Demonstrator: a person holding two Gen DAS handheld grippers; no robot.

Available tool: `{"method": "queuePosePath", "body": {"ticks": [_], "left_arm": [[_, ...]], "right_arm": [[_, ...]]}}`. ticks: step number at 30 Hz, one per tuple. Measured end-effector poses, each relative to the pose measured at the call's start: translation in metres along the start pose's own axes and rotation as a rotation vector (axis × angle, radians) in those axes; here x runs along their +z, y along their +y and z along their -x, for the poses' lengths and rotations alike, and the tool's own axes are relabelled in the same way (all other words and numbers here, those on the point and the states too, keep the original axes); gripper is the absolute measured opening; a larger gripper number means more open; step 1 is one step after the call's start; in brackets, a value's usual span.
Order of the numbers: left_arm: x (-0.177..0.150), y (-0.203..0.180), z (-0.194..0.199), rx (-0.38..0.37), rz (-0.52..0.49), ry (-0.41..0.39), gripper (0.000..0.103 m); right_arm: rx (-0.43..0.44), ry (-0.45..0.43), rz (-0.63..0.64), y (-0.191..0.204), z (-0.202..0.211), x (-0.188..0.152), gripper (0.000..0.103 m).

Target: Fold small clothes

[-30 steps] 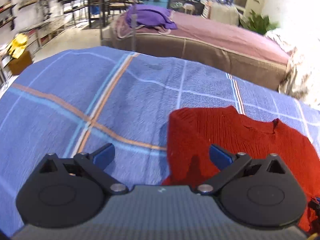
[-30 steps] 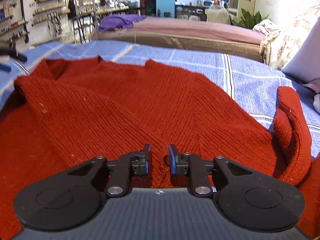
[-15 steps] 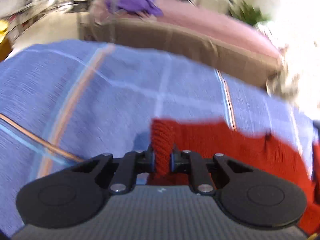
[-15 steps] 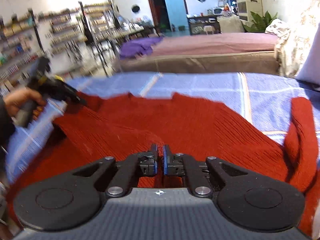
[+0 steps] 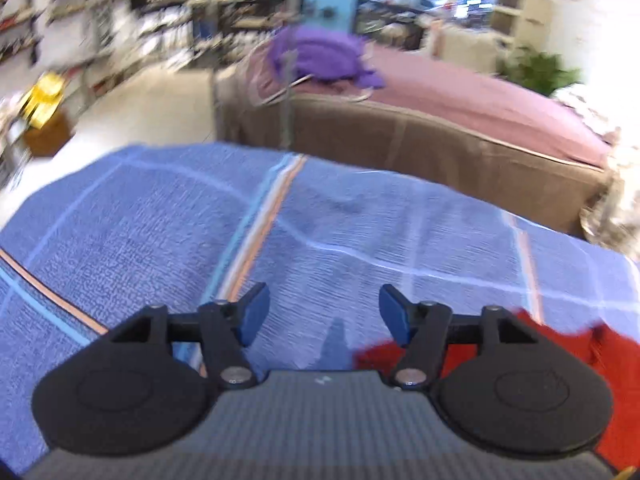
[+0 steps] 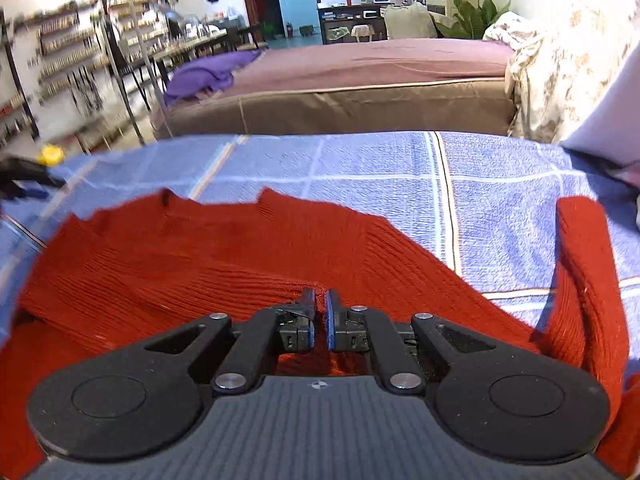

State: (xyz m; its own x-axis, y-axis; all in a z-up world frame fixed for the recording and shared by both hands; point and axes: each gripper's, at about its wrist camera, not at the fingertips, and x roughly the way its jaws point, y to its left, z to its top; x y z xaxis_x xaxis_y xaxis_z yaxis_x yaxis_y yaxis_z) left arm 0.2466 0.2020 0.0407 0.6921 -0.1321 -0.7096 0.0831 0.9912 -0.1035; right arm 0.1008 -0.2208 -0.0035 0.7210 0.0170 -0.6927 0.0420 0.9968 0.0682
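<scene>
A red knit sweater lies on a blue plaid bedspread. Its left part is folded over the body, and one sleeve lies along the right. My right gripper is shut on a fold of the sweater at its near edge. In the left wrist view my left gripper is open and empty above the bedspread. Only a corner of the sweater shows there, low on the right behind the right finger. The left gripper also shows at the far left of the right wrist view.
A second bed with a mauve cover and a purple garment stands beyond the bedspread's far edge. Shelves line the left wall. A floral quilt and a pale pillow lie at the right.
My left gripper closed on the sweater's left edge, carried it over, then opened and pulled away left. My right gripper closed on the sweater and still holds it.
</scene>
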Motion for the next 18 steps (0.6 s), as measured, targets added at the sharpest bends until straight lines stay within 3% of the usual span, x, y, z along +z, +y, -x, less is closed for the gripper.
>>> {"method": "queuePosePath", "body": {"ticks": [3,4,6,9,12,15,18], "left_arm": [[-0.027,-0.024,0.032,-0.112,-0.098,0.005,0.073],[-0.038,-0.032,0.039,-0.143,-0.132,0.014,0.076],[-0.062,-0.048,0.047,-0.173,-0.2,0.043,0.079],[-0.094,-0.068,0.043,-0.154,-0.299,0.087,0.079],[-0.116,-0.073,0.027,-0.061,-0.339,0.119,0.081],[-0.122,-0.067,0.013,-0.024,-0.272,0.141,0.093],[-0.126,-0.059,0.0,-0.012,-0.259,0.156,0.101]], "right_arm": [[-0.062,0.066,0.043,-0.006,-0.023,-0.006,0.014],[-0.089,0.079,0.05,-0.01,-0.022,-0.011,0.032],[-0.133,0.039,0.044,-0.012,-0.01,-0.017,0.051],[-0.184,-0.127,0.081,0.001,0.029,-0.03,0.051],[-0.103,-0.224,0.215,0.025,0.058,-0.043,0.052],[-0.007,-0.243,0.307,0.044,0.067,-0.06,0.052],[-0.006,-0.107,0.328,0.051,0.047,-0.073,0.051]]}}
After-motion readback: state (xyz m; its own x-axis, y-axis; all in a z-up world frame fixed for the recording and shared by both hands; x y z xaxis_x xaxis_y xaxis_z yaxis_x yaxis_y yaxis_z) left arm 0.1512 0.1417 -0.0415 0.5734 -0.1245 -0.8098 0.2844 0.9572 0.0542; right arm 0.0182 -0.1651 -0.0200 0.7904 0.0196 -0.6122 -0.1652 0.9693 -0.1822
